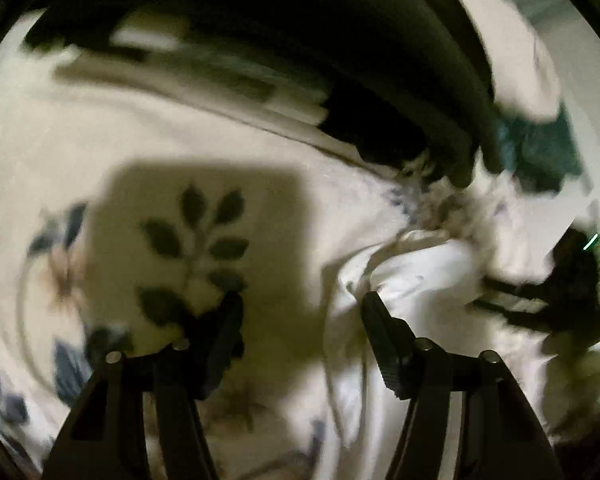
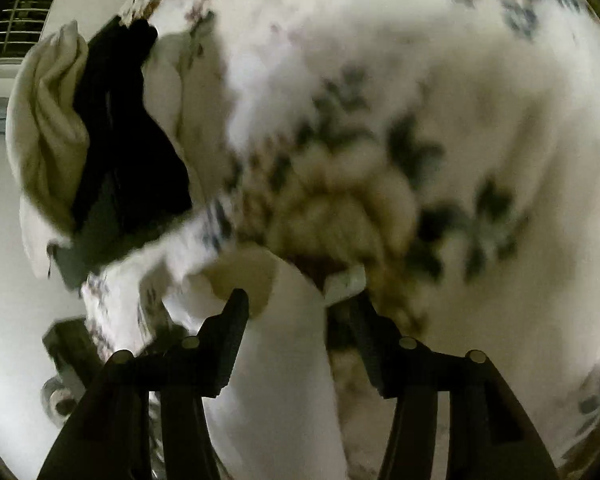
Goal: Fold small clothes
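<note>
Both views are dim and blurred. A floral bedsheet [image 1: 188, 240] covers the bed, and on it lies a crumpled white garment [image 1: 412, 276], not yet flat or folded. The left gripper [image 1: 300, 304] hovers over the sheet with its fingers spread, the garment's bunched edge just beside its right finger. The right gripper [image 2: 300, 300] is also spread, with a loose fold of the same white garment [image 2: 284, 344] lying between its fingers but apparently not clamped. A heap of more clothes, cream cloth [image 2: 48, 128] and dark cloth [image 2: 120, 132], waits at the bed's edge, unfolded. The folding seems barely begun: no neat stack is visible anywhere.
</note>
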The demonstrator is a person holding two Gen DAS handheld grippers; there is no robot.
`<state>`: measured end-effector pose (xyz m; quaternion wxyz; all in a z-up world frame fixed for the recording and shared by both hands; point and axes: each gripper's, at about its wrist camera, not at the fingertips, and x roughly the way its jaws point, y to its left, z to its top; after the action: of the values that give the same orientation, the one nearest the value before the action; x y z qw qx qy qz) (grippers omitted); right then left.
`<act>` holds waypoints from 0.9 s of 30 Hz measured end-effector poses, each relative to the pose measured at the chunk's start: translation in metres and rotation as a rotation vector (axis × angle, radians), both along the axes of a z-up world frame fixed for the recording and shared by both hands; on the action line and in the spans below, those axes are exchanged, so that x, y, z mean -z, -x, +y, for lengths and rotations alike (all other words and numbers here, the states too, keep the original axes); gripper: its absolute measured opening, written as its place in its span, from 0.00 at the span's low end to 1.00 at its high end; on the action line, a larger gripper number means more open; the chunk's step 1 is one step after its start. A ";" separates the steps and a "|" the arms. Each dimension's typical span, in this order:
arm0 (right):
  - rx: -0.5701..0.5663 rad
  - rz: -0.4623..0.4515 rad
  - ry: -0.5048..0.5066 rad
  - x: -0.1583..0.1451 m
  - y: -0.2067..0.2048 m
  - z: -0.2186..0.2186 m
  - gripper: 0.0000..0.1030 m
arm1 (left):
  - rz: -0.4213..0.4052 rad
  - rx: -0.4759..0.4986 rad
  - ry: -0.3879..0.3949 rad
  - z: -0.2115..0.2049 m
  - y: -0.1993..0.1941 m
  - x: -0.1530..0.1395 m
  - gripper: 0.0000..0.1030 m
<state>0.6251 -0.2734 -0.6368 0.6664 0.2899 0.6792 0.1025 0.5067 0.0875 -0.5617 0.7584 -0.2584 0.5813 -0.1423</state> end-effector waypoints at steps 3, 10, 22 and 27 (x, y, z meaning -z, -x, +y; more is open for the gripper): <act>-0.037 -0.006 -0.102 0.009 0.011 -0.002 0.65 | 0.034 0.007 0.215 0.001 0.002 0.010 0.58; -0.027 -0.004 -0.230 0.025 0.037 -0.012 0.69 | -0.003 0.154 0.158 -0.049 -0.017 0.017 0.56; -0.057 -0.126 -0.138 -0.021 0.031 0.018 0.09 | -0.168 0.199 0.138 -0.062 -0.025 -0.032 0.09; -0.060 -0.231 -0.097 -0.068 0.060 0.036 0.08 | -0.245 0.219 0.144 -0.051 0.001 -0.073 0.09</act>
<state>0.5649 -0.2371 -0.5685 0.7222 0.2874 0.6004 0.1878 0.5061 0.0367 -0.4890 0.7831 -0.2279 0.4974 -0.2956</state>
